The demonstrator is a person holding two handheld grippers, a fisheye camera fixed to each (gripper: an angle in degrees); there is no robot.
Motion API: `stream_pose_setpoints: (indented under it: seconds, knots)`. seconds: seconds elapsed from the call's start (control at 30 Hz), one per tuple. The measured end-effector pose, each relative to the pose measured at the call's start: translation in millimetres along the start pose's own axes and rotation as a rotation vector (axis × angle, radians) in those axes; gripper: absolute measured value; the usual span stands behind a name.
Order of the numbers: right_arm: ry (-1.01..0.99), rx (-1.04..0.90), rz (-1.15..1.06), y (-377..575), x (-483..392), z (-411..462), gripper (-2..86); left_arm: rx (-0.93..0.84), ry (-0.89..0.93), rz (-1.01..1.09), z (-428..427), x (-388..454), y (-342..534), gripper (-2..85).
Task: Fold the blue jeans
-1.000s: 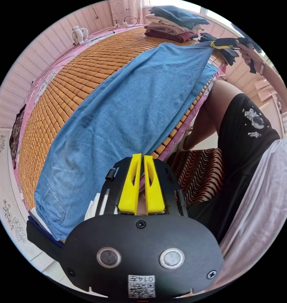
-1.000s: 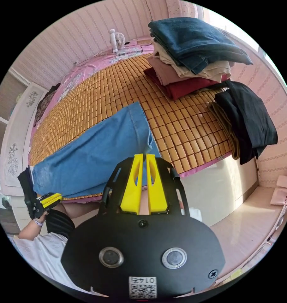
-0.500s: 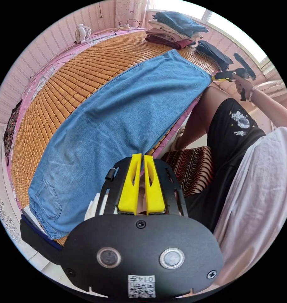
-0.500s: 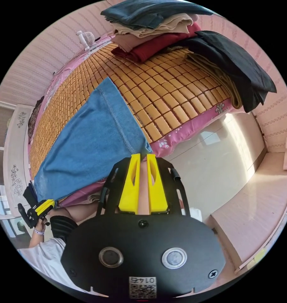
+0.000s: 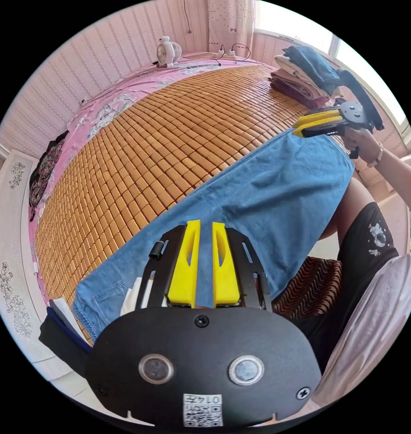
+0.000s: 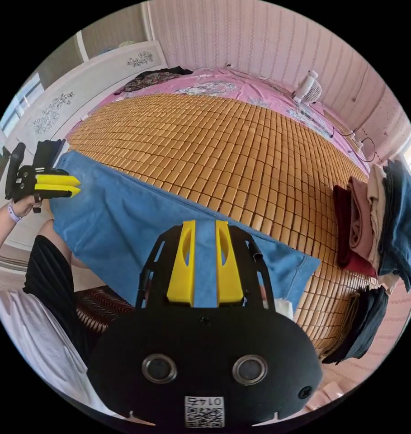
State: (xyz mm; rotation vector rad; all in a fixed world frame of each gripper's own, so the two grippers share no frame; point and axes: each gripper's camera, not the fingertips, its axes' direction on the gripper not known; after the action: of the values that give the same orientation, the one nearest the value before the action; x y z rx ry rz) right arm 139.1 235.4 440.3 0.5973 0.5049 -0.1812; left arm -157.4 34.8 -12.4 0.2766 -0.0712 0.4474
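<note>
Blue denim jeans point(image 5: 241, 199) lie stretched in a long band across the woven bamboo mat point(image 5: 169, 135) on the bed, one long edge hanging over the near side by the person's knee. In the left gripper view, the left hand-held gripper point(image 5: 200, 226) hovers over the denim with its yellow jaws a narrow gap apart, nothing between them; the right hand-held gripper point(image 5: 300, 128) shows at 2 o'clock, jaws nearly together at the jeans' corner (whether they pinch cloth I cannot tell). In the right gripper view, that gripper's own jaws stand slightly apart above the denim, and the left one sits at 9 o'clock. A stack of folded clothes point(image 6: 381, 221) rests at 3 o'clock, a small white fan point(image 6: 308, 88) at 1 o'clock
</note>
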Motion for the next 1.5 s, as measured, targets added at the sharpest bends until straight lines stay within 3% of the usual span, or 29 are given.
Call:
stream_pose_setpoints:
  seconds: [0.3,0.47,0.73,0.93,1.03,1.1,1.2,1.3,1.5]
  knots:
    - [0.051,-0.238,-0.434,-95,-85,47,1.1,-0.070,0.059,0.042,39,-27,-49,6.4]
    - [0.045,-0.279,-0.495,-115,-96,35,-0.5,-0.096,0.104,-0.001,46,-43,-46,2.1]
    - [0.004,-0.271,-0.409,-147,-94,17,-0.1,-0.072,0.093,-0.051,37,-68,-31,-0.8]
    - [-0.137,-0.142,-0.092,-139,-66,-13,1.5,-0.018,0.129,-0.188,19,-93,-5,0.8]
    - [-0.033,-0.051,0.102,-111,-34,-44,3.3,0.069,0.131,-0.224,-11,-103,23,0.2]
    - [0.138,-0.025,0.227,-86,-4,-65,4.1,0.101,0.148,-0.232,-27,-103,43,-0.2]
    - [0.219,-0.064,0.338,-70,26,-76,2.1,0.123,0.233,-0.261,-40,-98,82,-0.5]
    - [0.232,-0.190,0.307,-77,32,-60,-0.3,0.084,0.264,-0.283,-41,-88,115,-0.8]
    - [0.281,-0.252,0.362,-106,36,-59,-0.9,0.034,0.267,-0.335,-54,-77,168,-1.0]
